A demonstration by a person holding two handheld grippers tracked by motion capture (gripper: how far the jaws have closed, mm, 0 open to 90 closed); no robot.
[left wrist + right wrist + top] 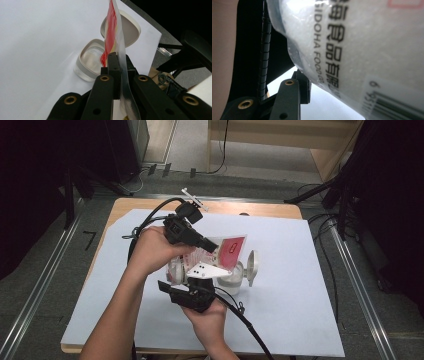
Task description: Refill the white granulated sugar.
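1. The left gripper [117, 65] pinches the edge of a red and clear plastic bag [113, 30], jaws pressed together on the film, at frame centre in the left gripper view.
2. The right gripper [197, 292] sits at lower centre of the high view; the bag's printed side presses against its one visible jaw; whether it grips, I cannot tell.
3. An open clear container [88, 60] and its lid [130, 30] rest on the white sheet [300, 285], just beside the bag.
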